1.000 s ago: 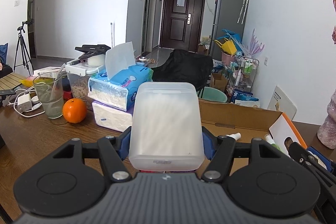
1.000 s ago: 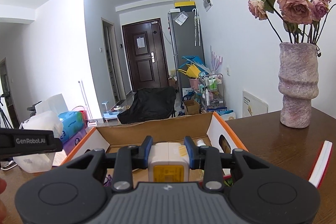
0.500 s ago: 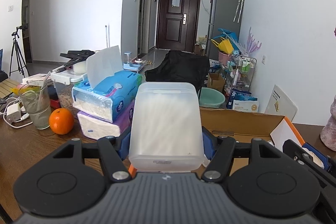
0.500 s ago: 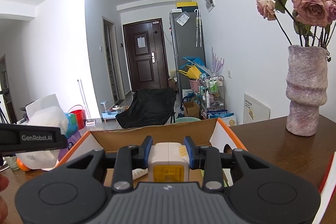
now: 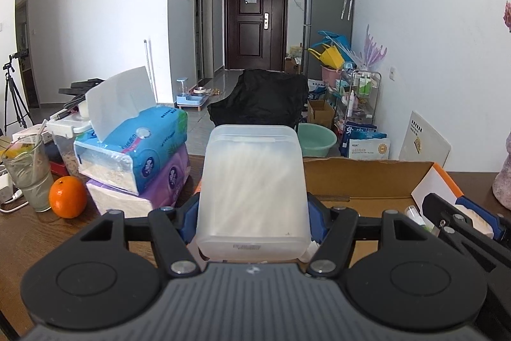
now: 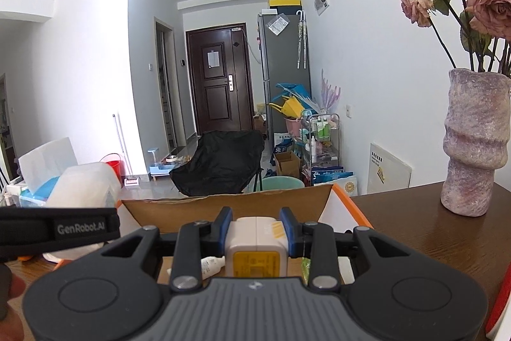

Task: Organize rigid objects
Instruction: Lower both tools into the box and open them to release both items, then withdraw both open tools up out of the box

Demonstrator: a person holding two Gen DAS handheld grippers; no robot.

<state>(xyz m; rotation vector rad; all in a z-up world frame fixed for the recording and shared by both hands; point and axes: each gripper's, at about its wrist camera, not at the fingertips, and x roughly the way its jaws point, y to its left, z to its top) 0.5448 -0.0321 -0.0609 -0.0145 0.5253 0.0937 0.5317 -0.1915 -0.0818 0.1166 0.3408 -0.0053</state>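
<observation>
My left gripper (image 5: 252,213) is shut on a frosted plastic box (image 5: 252,187) of white sticks, held upright over the near left corner of an open cardboard box (image 5: 367,171). My right gripper (image 6: 255,232) is shut on a small cream block with a yellow label (image 6: 255,248), held above the same cardboard box (image 6: 230,206). A small white bottle (image 6: 210,266) lies inside the box under the right gripper. The right gripper with its cream block (image 5: 472,221) shows at the right edge of the left wrist view. The frosted box (image 6: 83,184) appears at the left of the right wrist view.
Stacked tissue packs (image 5: 137,155), an orange (image 5: 67,196) and a glass (image 5: 28,171) sit on the wooden table (image 5: 38,232) left of the box. A purple vase with dried roses (image 6: 476,143) stands at the right. A red-edged item (image 6: 501,302) lies near the right edge.
Both grippers have shifted rightward with their loads; the tissue packs and orange slid left in the left view, the vase slid right in the right view. Grips unchanged.
</observation>
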